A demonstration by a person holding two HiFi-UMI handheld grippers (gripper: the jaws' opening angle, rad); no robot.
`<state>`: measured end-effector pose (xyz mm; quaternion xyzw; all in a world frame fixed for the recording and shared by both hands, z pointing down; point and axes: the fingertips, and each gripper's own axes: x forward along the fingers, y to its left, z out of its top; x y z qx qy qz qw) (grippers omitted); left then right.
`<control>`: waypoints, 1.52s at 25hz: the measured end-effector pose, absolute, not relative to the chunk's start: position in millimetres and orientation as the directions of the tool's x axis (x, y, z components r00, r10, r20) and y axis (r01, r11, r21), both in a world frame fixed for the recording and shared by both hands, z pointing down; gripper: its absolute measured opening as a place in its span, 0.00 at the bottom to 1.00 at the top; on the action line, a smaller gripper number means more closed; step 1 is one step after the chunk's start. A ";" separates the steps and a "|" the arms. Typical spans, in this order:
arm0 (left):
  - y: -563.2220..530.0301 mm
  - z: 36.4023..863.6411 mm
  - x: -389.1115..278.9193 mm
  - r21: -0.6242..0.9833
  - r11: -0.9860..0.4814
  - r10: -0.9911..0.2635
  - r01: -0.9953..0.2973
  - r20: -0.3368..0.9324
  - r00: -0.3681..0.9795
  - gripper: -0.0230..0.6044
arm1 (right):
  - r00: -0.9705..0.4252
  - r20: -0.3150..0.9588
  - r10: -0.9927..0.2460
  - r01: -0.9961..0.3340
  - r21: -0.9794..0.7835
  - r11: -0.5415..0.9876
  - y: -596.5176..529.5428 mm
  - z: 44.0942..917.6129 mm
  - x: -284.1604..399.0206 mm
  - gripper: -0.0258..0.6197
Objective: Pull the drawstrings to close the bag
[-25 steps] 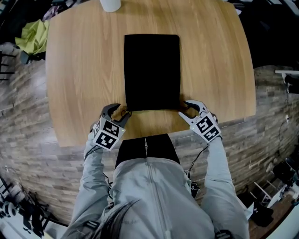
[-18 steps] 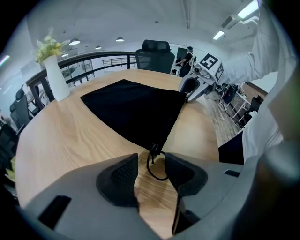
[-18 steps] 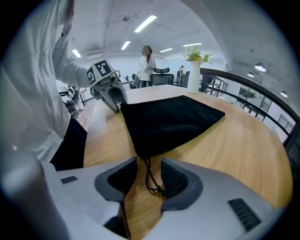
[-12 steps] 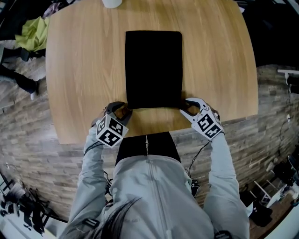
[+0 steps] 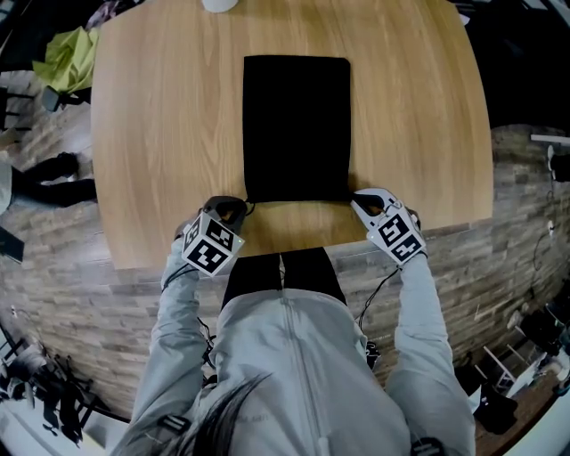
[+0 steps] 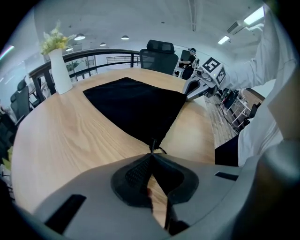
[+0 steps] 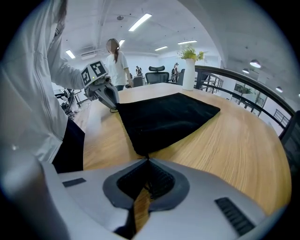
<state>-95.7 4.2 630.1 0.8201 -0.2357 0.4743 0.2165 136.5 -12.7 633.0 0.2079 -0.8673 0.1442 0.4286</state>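
A flat black drawstring bag (image 5: pixel 296 129) lies on the round wooden table (image 5: pixel 160 134), its mouth toward the near edge. My left gripper (image 5: pixel 235 211) is at the bag's near left corner. Its jaws have just been closing and now stand shut on the black drawstring (image 6: pixel 153 144) that runs out of that corner (image 6: pixel 161 131). My right gripper (image 5: pixel 360 204) is at the near right corner. Its jaws have also just been closing and are shut on the drawstring (image 7: pixel 146 155) where the bag's corner (image 7: pixel 140 145) meets the fingertips.
A white vase (image 5: pixel 218 4) with flowers (image 6: pixel 55 38) stands at the table's far edge. The near edge (image 5: pixel 294 254) runs just behind both grippers. A yellow-green cloth (image 5: pixel 67 58) lies off the table at left. Office chairs (image 6: pixel 159 54) and a standing person (image 7: pixel 117 61) are beyond.
Both grippers' jaws were open at the bag's near corners and have shut there. The left gripper has shifted slightly toward its corner.
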 end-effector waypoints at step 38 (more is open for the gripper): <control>-103.9 463.1 -119.9 -0.040 -0.549 -0.644 -0.835 0.657 0.392 0.08 | -0.385 0.452 -0.804 -0.845 0.177 0.504 -110.9 438.0 134.2 0.08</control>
